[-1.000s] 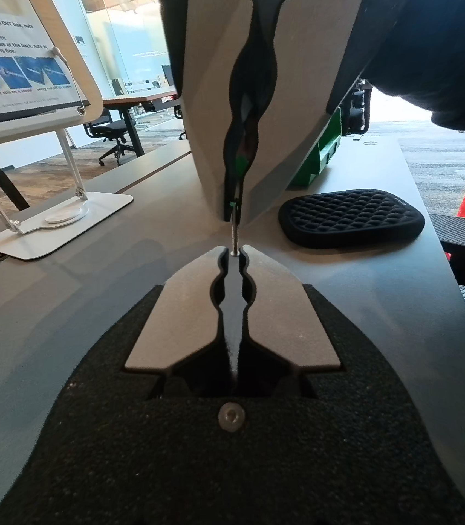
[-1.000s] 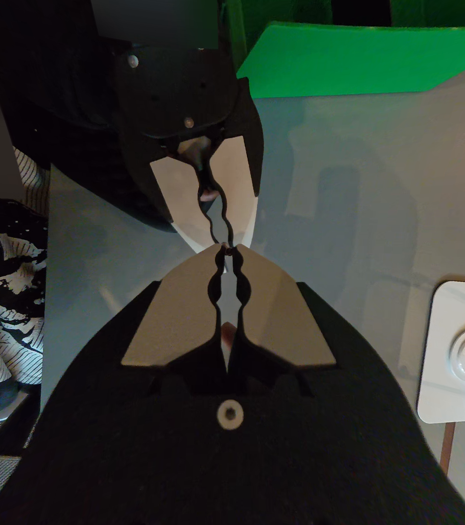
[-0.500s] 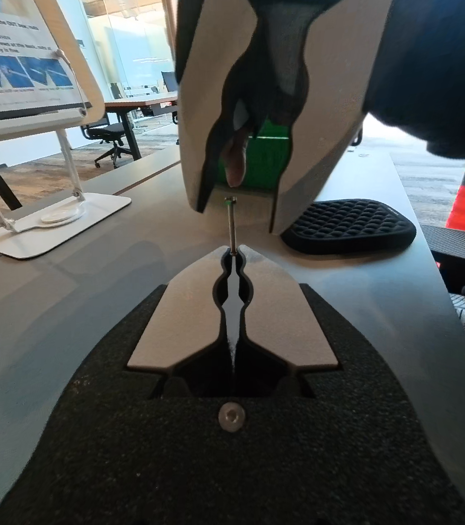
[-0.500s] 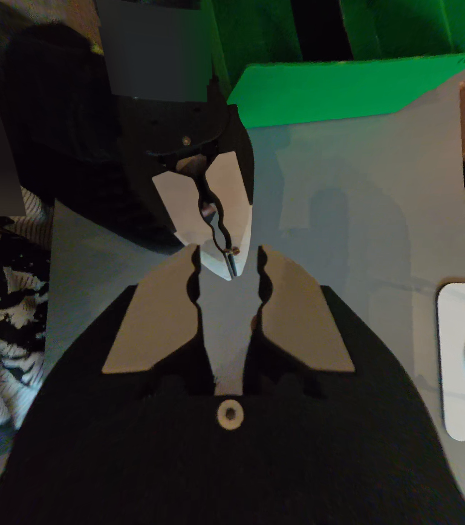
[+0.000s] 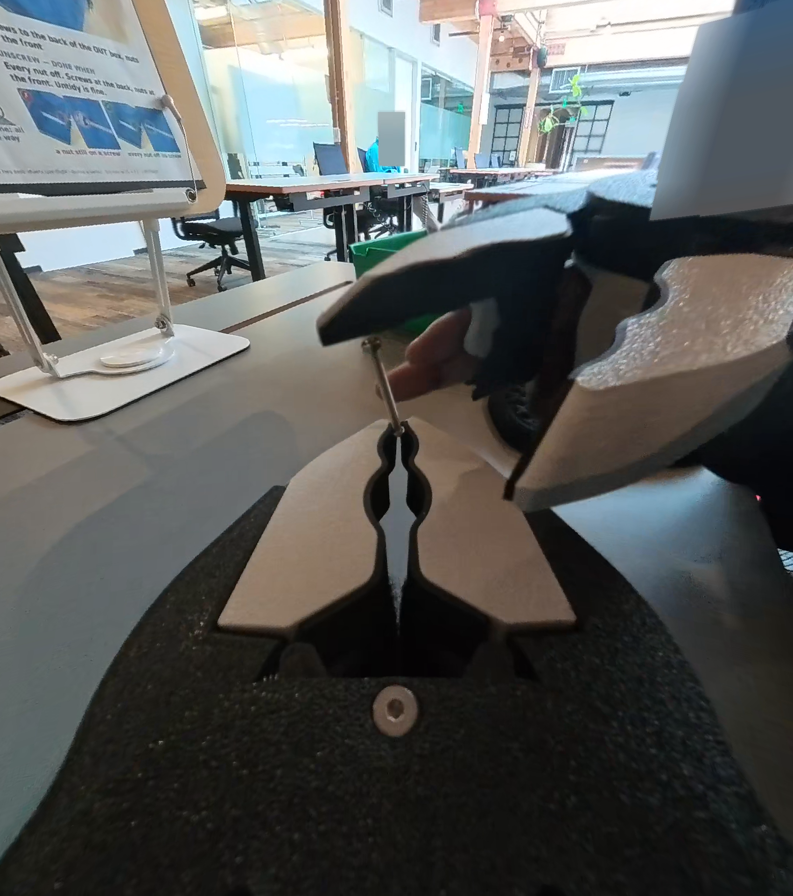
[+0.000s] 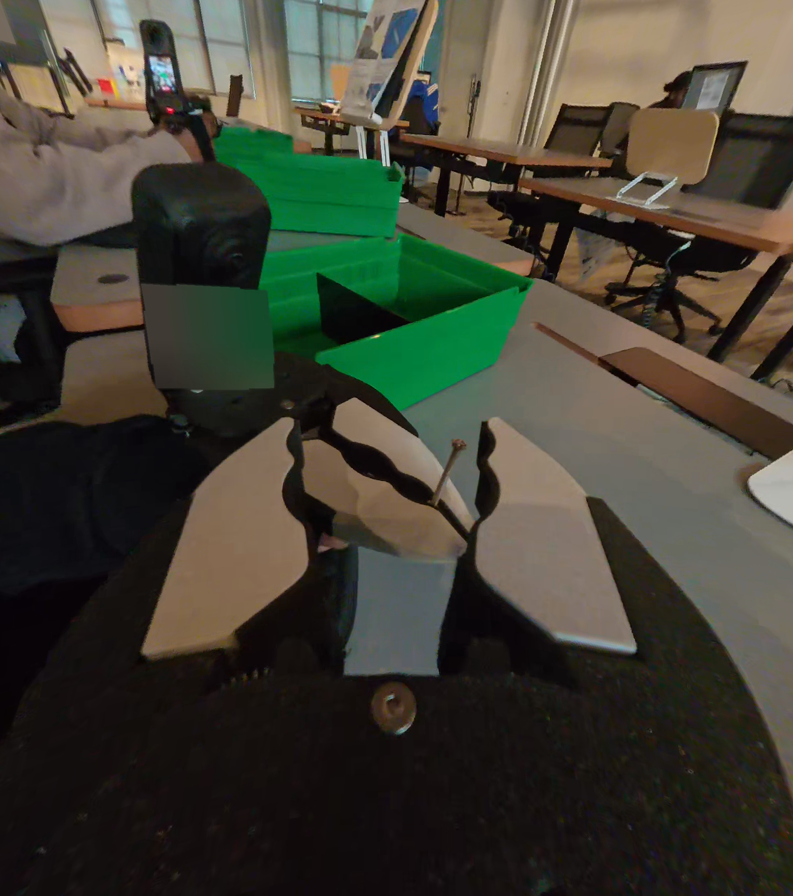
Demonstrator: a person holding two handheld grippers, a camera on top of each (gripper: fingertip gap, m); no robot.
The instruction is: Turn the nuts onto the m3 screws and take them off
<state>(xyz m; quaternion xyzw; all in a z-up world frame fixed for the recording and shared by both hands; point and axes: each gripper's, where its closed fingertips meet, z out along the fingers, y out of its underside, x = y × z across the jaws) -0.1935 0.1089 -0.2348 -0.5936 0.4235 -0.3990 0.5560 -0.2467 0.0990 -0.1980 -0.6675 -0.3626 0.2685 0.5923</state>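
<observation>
My left gripper [image 5: 398, 430] is shut on the lower end of a thin metal screw [image 5: 383, 383]. The screw stands up from the fingertips and leans a little to the left, with its head [image 5: 371, 343] free. My right gripper [image 5: 416, 417] is wide open around the screw from the right, and neither pad touches it. In the right wrist view my right gripper [image 6: 387, 426] is open and empty. There the screw [image 6: 445, 475] sticks up between its fingers, held by the shut left gripper [image 6: 452, 523]. I cannot make out a nut.
A green divided bin [image 6: 423, 359] stands on the grey table [image 6: 627, 436] beyond the grippers, with another green bin [image 6: 331, 194] behind it. A white stand with an instruction sheet [image 5: 69, 97] is at the left, its base [image 5: 108, 373] on the table. A person's finger [image 5: 433, 359] shows behind the screw. Spacing between my two grippers at the tips: around 6 cm.
My right gripper let go of the screw's head, opened wide and swung from above the screw to its side. The left gripper kept the screw, which now leans a little.
</observation>
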